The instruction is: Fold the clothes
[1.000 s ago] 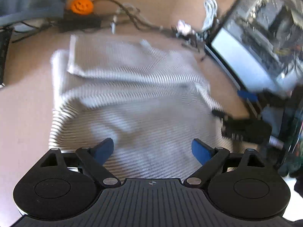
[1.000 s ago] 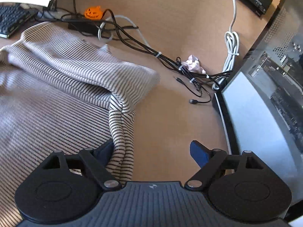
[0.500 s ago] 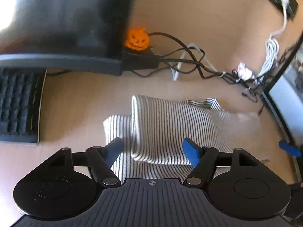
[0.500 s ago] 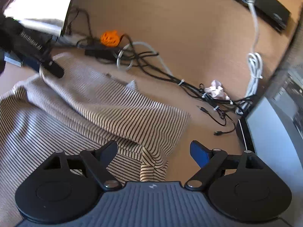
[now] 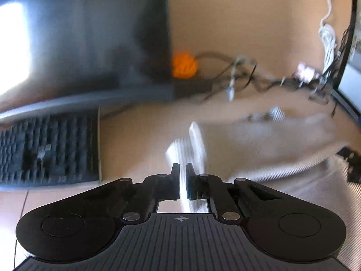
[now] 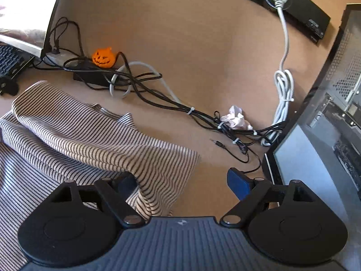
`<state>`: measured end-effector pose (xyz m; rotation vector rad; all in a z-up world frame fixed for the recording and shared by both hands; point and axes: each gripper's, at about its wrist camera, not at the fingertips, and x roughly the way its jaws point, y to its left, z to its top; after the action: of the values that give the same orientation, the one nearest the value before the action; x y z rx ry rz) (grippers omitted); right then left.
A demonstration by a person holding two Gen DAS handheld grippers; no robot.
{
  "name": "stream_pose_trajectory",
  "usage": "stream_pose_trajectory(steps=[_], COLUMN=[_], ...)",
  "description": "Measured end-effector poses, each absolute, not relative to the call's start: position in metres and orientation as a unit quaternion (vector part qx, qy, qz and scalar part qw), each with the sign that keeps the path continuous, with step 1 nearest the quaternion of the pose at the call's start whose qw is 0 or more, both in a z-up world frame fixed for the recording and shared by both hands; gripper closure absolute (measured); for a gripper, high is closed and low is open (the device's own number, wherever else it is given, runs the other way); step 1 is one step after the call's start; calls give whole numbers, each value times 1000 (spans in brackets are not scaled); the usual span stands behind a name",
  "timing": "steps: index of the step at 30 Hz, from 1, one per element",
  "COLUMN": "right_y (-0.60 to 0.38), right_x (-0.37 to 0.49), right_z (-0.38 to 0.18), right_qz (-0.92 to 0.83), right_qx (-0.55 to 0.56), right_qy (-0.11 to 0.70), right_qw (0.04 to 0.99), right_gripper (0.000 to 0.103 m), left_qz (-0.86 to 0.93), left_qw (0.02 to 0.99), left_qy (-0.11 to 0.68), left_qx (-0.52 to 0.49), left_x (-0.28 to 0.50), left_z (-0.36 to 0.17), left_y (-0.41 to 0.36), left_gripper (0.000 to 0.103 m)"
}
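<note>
A striped beige-and-black shirt (image 6: 74, 135) lies partly folded on the brown desk. In the blurred left wrist view it (image 5: 259, 144) spreads to the right. My left gripper (image 5: 182, 174) is shut on the shirt's left corner edge, and fabric shows between the pads. My right gripper (image 6: 180, 180) is open; its fingers stand either side of the shirt's right folded corner, which drapes over the left finger (image 6: 126, 183). The right blue pad (image 6: 237, 180) is over bare desk.
An orange pumpkin figure (image 6: 103, 57) sits on a black power brick with tangled cables (image 6: 158, 94). A crumpled tissue (image 6: 235, 118) lies by a white cord. A PC case (image 6: 320, 140) stands right. A keyboard (image 5: 47, 149) and monitor (image 5: 85, 45) are left.
My left gripper has shut on the shirt's left corner after moving left toward the keyboard. My right gripper has advanced until the shirt's right corner lies between its open fingers.
</note>
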<state>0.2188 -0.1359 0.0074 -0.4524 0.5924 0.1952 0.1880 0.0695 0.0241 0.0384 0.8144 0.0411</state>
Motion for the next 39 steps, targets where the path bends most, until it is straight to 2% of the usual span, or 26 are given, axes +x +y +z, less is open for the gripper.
stream_pose_trajectory(steps=[2, 4, 6, 9, 10, 12, 13, 15, 17, 19, 20, 21, 26, 30, 35, 37, 39], right_y=[-136, -137, -138, -137, -136, -128, -124, -119, -118, -118, -118, -118, -114, -106, -108, -118, -131], right_x=[219, 218, 214, 208, 206, 201, 199, 198, 198, 198, 198, 198, 188, 188, 184, 183, 182], right_z=[1, -2, -3, -1, 0, -4, -6, -12, -15, -15, -14, -12, 11, -5, -17, -8, 5], right_qz=[104, 109, 108, 112, 115, 128, 136, 146, 148, 148, 148, 148, 158, 172, 178, 183, 187], right_qx=[-218, -217, -217, -232, -239, -271, -288, -300, -299, -296, -295, -294, -287, -299, -308, -284, -249], right_qy=[301, 307, 304, 284, 275, 266, 261, 264, 265, 266, 265, 262, 233, 253, 278, 286, 294], right_qw=[922, 920, 921, 924, 924, 916, 911, 905, 905, 905, 906, 907, 915, 904, 892, 897, 904], right_gripper=[17, 17, 17, 19, 25, 55, 60, 74, 79, 81, 82, 85, 86, 86, 83, 72, 46], left_qz=[12, -10, -35, -43, -45, -47, -45, -33, -24, -24, -26, -29, -29, -21, -15, -16, -22], left_qw=[913, 913, 913, 914, 911, 903, 900, 896, 898, 904, 907, 910, 927, 918, 912, 915, 918], left_qy=[407, 400, 387, 381, 387, 403, 411, 423, 425, 418, 414, 408, 371, 394, 408, 402, 392], left_qx=[-13, -72, -129, -134, -135, -139, -140, -133, -114, -84, -70, -64, -48, -33, -30, -41, -54], left_x=[185, 183, 183, 193, 198, 208, 213, 222, 227, 229, 230, 228, 204, 195, 193, 192, 190], left_z=[19, 22, 28, 34, 32, 26, 22, 16, 14, 16, 18, 24, 51, 37, 20, 27, 37], left_y=[80, 90, 98, 92, 89, 84, 81, 75, 69, 61, 58, 57, 64, 67, 71, 76, 80], left_gripper=[96, 89, 65, 49, 48, 46, 46, 48, 52, 74, 96, 95, 95, 94, 78, 68, 56])
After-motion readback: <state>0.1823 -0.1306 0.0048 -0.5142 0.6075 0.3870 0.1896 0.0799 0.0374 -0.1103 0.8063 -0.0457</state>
